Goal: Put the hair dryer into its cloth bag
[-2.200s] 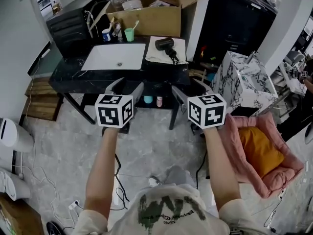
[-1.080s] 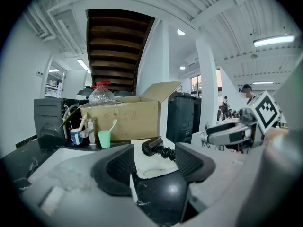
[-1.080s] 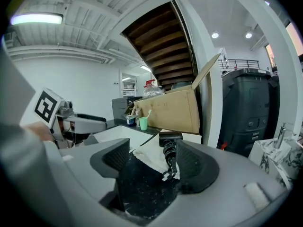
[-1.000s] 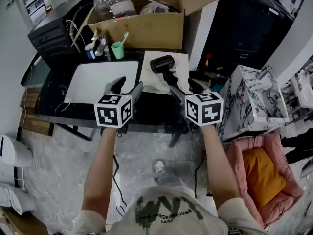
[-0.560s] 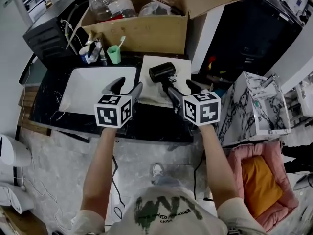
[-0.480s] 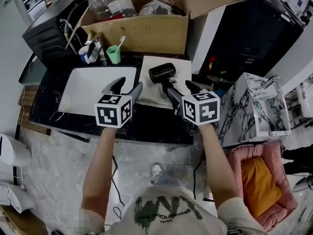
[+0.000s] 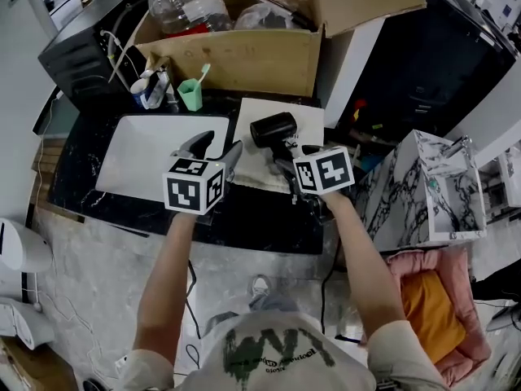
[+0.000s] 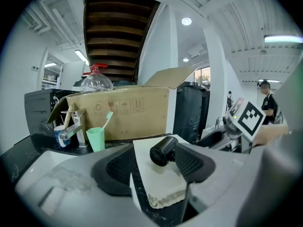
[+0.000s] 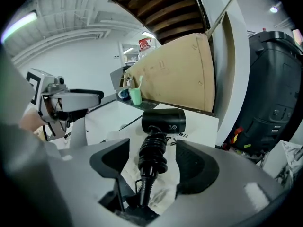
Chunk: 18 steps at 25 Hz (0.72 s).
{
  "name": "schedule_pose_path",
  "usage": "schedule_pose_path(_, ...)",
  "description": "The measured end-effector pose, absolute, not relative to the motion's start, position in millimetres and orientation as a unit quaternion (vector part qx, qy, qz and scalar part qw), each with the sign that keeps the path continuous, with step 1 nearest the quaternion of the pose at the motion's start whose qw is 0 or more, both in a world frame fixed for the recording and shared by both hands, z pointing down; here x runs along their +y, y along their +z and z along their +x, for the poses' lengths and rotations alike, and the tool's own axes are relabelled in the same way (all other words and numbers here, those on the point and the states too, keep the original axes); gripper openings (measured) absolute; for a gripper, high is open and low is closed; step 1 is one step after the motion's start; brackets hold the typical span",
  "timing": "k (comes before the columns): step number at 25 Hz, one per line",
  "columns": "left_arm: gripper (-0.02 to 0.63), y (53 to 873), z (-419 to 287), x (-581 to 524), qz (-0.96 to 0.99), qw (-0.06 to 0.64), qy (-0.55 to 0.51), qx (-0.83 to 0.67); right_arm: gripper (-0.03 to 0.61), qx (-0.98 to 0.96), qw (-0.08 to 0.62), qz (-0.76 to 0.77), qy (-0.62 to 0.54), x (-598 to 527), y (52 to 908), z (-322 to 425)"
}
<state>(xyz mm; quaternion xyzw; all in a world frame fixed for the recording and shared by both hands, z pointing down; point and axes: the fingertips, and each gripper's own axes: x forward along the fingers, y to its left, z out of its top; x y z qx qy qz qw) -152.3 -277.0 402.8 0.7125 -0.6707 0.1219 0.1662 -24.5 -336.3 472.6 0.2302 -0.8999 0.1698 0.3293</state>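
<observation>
A black hair dryer (image 7: 272, 129) lies on a flat white cloth bag (image 7: 256, 160) on the dark counter. In the right gripper view its barrel (image 9: 164, 120) points sideways, and its cord-wrapped handle (image 9: 152, 156) runs toward me. My right gripper (image 9: 152, 163) is open, with one jaw on each side of that handle and neither touching it; in the head view the right gripper (image 7: 295, 161) sits just behind the dryer. My left gripper (image 7: 213, 150) is open and empty, over the bag's left edge. From the left gripper (image 8: 154, 168) I look at the dryer's round end (image 8: 163, 150) and the bag (image 8: 161, 183).
A white sink basin (image 7: 146, 149) lies left of the bag, with a faucet (image 7: 153, 84) and a green cup (image 7: 191, 95) holding a toothbrush behind it. An open cardboard box (image 7: 244, 51) stands at the back. A marble-patterned box (image 7: 423, 190) and a pink pet bed (image 7: 444, 316) are at the right.
I have come closer to the counter. My right gripper has moved forward and left until its open jaws sit on either side of the dryer's handle. The left gripper has barely moved.
</observation>
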Motion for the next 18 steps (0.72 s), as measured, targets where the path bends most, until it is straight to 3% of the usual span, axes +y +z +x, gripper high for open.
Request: schedule_pose_path(18,0.270,415,-158,-278,0.738,0.168,0.139,-0.639,0.308,-0.839,0.447,0.244,0.193,-345,537,-49)
